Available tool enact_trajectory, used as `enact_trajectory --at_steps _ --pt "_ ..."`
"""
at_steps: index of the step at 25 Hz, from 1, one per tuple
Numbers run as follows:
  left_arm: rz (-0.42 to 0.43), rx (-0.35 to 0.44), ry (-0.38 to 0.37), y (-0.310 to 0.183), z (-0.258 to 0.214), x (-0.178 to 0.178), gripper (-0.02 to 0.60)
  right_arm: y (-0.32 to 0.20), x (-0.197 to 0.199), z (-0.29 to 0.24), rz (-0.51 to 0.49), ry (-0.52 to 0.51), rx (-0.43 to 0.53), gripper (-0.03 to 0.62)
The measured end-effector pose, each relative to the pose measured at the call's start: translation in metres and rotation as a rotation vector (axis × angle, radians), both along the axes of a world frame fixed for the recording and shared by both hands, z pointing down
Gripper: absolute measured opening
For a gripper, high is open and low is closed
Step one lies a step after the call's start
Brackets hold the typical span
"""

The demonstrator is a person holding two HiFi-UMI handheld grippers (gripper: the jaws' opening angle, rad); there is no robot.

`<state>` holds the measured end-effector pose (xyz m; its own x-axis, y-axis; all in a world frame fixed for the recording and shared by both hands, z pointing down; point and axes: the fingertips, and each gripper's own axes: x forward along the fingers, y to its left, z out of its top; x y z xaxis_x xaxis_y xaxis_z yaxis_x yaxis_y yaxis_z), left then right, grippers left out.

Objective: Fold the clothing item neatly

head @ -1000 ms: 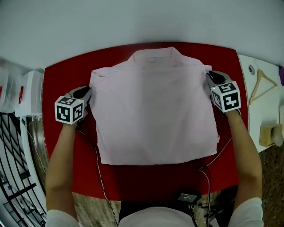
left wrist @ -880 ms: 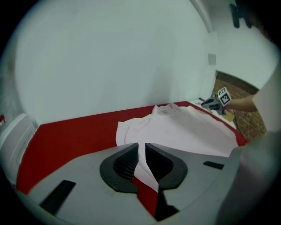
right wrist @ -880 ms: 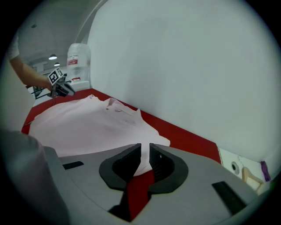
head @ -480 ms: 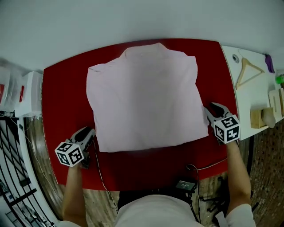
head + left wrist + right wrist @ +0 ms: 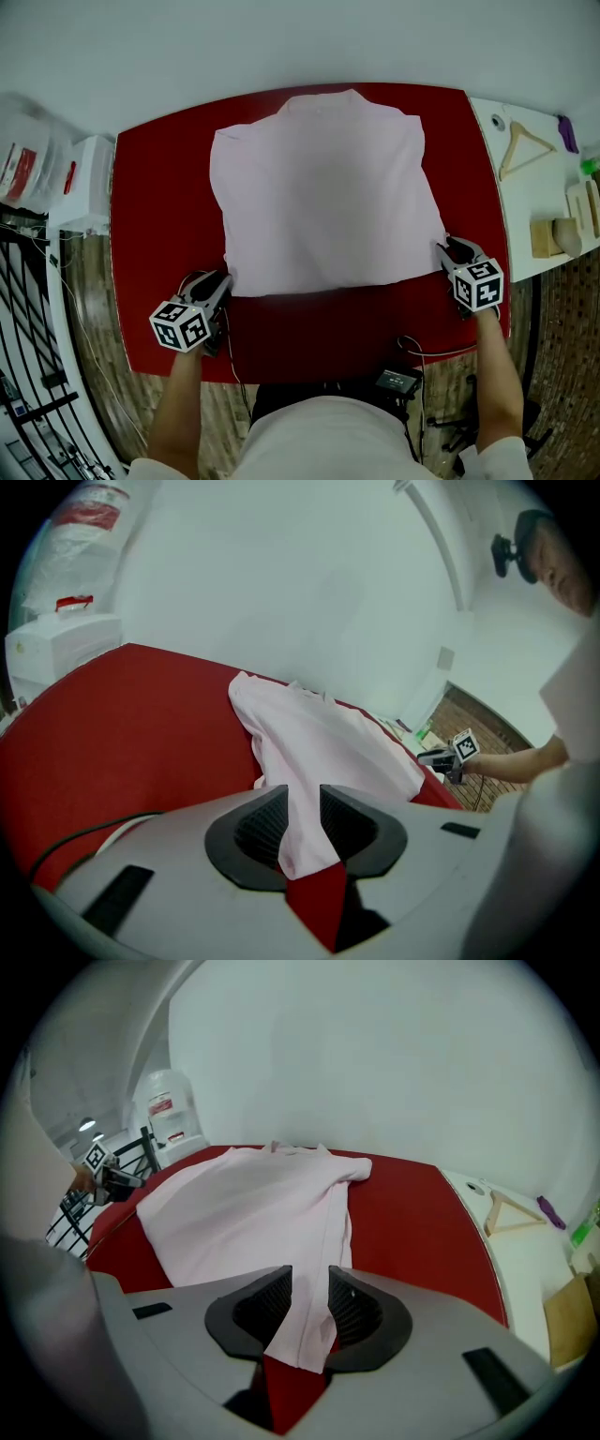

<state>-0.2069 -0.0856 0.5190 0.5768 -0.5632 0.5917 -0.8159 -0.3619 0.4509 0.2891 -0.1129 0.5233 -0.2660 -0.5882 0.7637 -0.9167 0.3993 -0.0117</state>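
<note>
Jaws of L gripper (image 5: 304, 797) and R gripper (image 5: 310, 1281) have just opened partway. Each loosely straddles a near hem corner of the pink shirt (image 5: 323, 197), which spreads ahead of both, flat on red desk (image 5: 159, 216).

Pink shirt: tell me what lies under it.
The pink cloth shirt lies flat on the red tabletop, which shows all round it. Anything between fabric and table is covered.

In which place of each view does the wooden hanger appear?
Head view: hanger at upper right, on the white side table.
Left gripper view: cannot be made out.
Right gripper view: right edge, mid height.
Shared landmark: the pink shirt on the red table.
</note>
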Motion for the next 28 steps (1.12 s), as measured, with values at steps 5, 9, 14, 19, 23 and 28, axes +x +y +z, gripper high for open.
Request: enact_trajectory --at_steps 5,9,14,19,23,28 --pt "0.002 0.004 0.009 0.014 -0.002 0.001 0.092 0.008 -0.009 0.004 -0.006 0.015 -0.01 0.103" --pt "-0.047 -0.003 -0.001 0.026 -0.001 0.005 0.105 0.013 -0.008 0.008 -0.03 0.001 -0.01 0.103" --pt "-0.11 -0.035 -0.061 0.037 0.012 0.005 0.14 0.01 -0.012 0.009 -0.09 -0.027 0.002 0.103" --pt "-0.15 -0.031 -0.108 0.026 0.017 -0.005 0.147 0.02 -0.009 0.015 -0.104 -0.034 -0.019 0.11" --pt "-0.143 -0.065 -0.125 0.018 0.027 -0.018 0.147 0.021 -0.02 0.018 -0.09 -0.061 -0.027 0.124" --pt "-0.113 -0.114 -0.123 0.013 0.045 -0.004 0.146 0.016 -0.003 0.027 -0.006 -0.053 -0.05 0.144"
